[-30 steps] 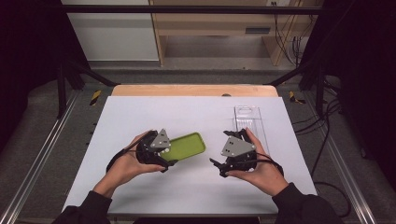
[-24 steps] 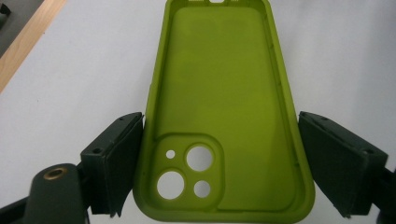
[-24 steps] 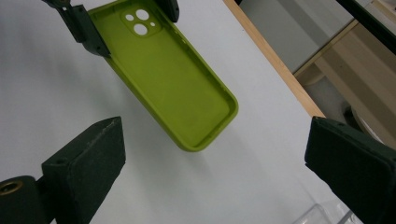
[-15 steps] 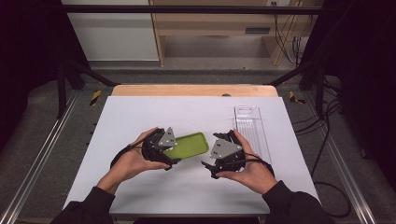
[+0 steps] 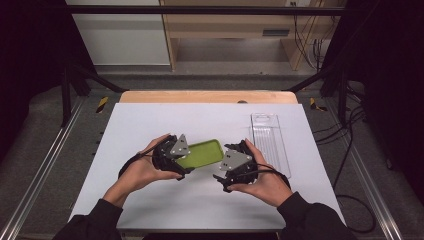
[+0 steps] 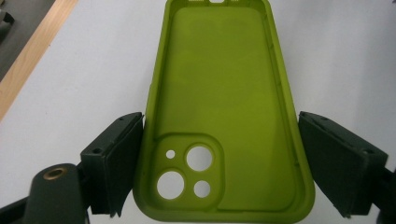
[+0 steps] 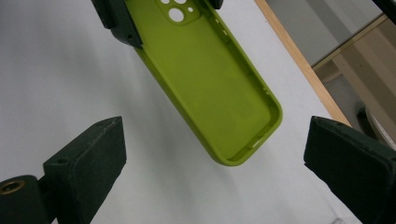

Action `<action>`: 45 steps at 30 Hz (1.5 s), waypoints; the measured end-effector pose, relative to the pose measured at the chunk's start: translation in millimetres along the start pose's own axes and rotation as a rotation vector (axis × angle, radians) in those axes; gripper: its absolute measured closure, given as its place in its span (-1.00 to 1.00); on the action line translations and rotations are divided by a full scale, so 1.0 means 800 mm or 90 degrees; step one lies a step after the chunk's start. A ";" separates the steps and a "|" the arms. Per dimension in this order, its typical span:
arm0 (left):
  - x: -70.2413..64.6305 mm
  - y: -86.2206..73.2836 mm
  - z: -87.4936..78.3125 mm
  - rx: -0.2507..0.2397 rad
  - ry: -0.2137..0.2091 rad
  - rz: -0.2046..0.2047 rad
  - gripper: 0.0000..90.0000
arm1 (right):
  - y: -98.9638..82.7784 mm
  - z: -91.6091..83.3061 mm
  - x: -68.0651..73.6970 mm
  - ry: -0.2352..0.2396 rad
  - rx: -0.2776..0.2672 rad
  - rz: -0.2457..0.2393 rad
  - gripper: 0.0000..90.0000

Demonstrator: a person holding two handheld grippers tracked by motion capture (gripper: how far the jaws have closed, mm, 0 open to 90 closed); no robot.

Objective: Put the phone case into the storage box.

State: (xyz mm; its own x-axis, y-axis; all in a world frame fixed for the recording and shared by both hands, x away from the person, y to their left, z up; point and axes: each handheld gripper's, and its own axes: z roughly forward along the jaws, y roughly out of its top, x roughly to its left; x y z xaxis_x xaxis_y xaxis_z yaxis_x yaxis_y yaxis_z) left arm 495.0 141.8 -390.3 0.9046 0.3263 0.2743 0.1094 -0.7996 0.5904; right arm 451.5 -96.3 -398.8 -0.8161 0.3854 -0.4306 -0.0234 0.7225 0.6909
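Looking down from the high view, I had both grippers over the middle of the white table (image 5: pixel 150 125), a little nearer its front edge than its back. My left gripper (image 5: pixel 176 156) sat in my left hand (image 5: pixel 142 170), and its jaws were closed against the camera end of the green phone case (image 5: pixel 202 152). In the left gripper view the case (image 6: pixel 224 116) lay inside-up, with one black jaw touching each long side just beside the camera cutouts (image 6: pixel 189 170). Its far end ran away from that gripper toward the table's right edge.

My right gripper (image 5: pixel 229 172), held in my right hand (image 5: pixel 262 177), was just beside the case's free end and not touching it. In the right gripper view its jaws stood wide apart with bare table between them, and the case's rounded end (image 7: pixel 224 102) lay ahead of them, between the two. The left gripper's jaws (image 7: pixel 159 14) showed at the top of that view, pinching the other end.

A clear plastic tray (image 5: pixel 270 142) lay along the table's right side, near the right hand, its long axis running front to back. A strip of wood (image 5: pixel 205 96) showed along the table's back edge. I couldn't tell whether the case rested flat on the table or was lifted slightly off it.
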 end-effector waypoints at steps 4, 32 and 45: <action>0.000 0.003 -0.005 0.004 0.004 0.010 -0.64 | 0.004 0.002 0.001 0.005 0.001 -0.008 -0.87; 0.000 0.017 -0.015 0.020 0.013 0.024 -0.64 | 0.031 0.011 0.010 0.042 0.014 -0.078 -0.63; -0.007 0.029 -0.020 0.019 0.006 0.046 -0.64 | 0.051 0.011 0.016 0.062 0.017 -0.129 0.01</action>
State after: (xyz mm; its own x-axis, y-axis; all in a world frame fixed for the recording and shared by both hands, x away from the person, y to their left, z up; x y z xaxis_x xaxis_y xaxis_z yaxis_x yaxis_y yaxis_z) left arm 485.7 129.2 -366.3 0.9067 0.2721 0.3223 0.0564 -0.8355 0.5466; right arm 445.4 -56.9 -381.4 -0.8487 0.1746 -0.4992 -0.1777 0.7949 0.5802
